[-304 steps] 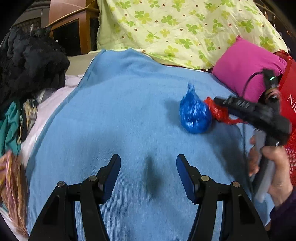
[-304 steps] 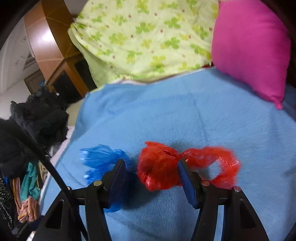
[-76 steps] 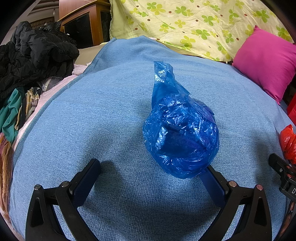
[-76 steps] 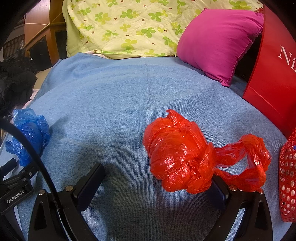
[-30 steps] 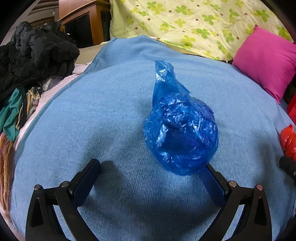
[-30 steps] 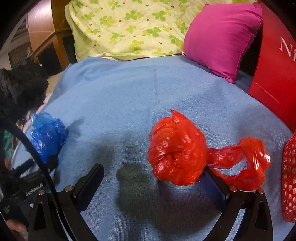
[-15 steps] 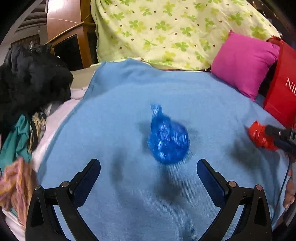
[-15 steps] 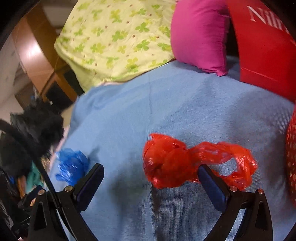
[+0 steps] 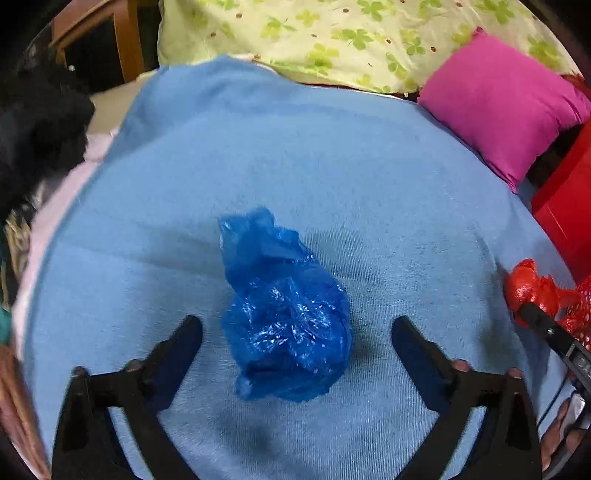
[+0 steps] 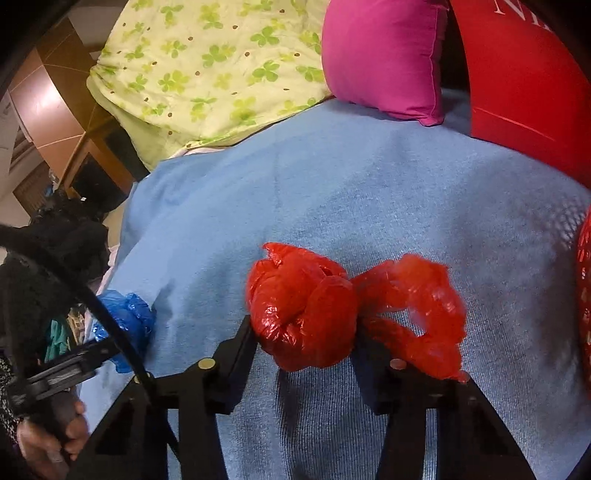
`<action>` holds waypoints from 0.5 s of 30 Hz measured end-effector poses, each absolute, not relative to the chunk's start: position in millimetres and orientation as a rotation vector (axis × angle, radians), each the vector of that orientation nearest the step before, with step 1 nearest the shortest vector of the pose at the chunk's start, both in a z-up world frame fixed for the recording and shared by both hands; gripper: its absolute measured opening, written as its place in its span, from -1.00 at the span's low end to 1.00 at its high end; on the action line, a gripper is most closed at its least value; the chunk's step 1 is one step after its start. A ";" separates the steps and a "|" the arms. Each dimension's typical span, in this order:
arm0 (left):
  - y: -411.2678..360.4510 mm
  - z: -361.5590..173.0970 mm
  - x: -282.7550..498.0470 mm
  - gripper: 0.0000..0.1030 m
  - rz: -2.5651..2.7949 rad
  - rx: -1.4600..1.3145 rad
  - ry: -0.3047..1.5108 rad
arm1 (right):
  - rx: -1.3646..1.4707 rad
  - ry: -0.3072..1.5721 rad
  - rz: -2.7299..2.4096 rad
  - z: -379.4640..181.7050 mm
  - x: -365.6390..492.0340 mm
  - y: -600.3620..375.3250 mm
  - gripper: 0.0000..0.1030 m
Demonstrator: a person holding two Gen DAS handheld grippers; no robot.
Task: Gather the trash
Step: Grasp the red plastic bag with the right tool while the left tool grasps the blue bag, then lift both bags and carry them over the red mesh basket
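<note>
A crumpled blue plastic bag (image 9: 284,317) lies on the blue blanket (image 9: 332,177). My left gripper (image 9: 295,332) is open, its fingers on either side of the bag and apart from it. The blue bag also shows in the right wrist view (image 10: 129,325). A knotted red plastic bag (image 10: 306,314) with a looped tail sits between the fingers of my right gripper (image 10: 303,328), which is shut on the bag's round body. The red bag shows at the right edge of the left wrist view (image 9: 532,288).
A pink cushion (image 9: 506,103) and a green clover-print quilt (image 9: 351,33) lie at the far side. A red bag with white lettering (image 10: 524,74) stands at the right, with a red mesh basket (image 10: 585,295) beside it. Dark clothes (image 9: 33,133) are piled at the left.
My left gripper has come back down around the blue bag after pulling away. My right gripper has closed from wide open onto the red bag.
</note>
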State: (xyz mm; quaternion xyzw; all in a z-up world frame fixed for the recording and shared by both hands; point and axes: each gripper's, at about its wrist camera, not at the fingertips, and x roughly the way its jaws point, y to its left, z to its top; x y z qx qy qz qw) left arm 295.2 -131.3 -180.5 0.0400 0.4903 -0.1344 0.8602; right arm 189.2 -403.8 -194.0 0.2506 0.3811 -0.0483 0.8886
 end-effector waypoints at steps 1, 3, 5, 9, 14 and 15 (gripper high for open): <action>-131.1 -184.9 296.5 0.35 -0.284 0.085 1.049 | 0.527 0.785 -0.093 -192.0 187.4 -404.0 -0.01; -130.2 -186.4 293.0 0.15 -0.308 0.073 1.051 | 0.533 0.762 -0.080 -186.7 182.7 -405.0 -0.01; -130.1 -180.3 286.2 0.13 -0.315 0.085 1.025 | 0.526 0.733 -0.073 -178.9 178.0 -403.5 -0.01; -136.3 -144.2 257.4 0.13 -0.326 0.132 0.912 | 0.532 0.670 -0.044 -159.4 165.1 -402.1 -0.01; -154.2 -91.2 208.4 0.13 -0.337 0.207 0.765 | 0.498 0.567 -0.026 -130.0 138.3 -397.7 -0.01; -161.3 -77.3 194.7 0.13 -0.342 0.229 0.727 | 0.494 0.549 -0.025 -124.6 132.2 -397.8 -0.01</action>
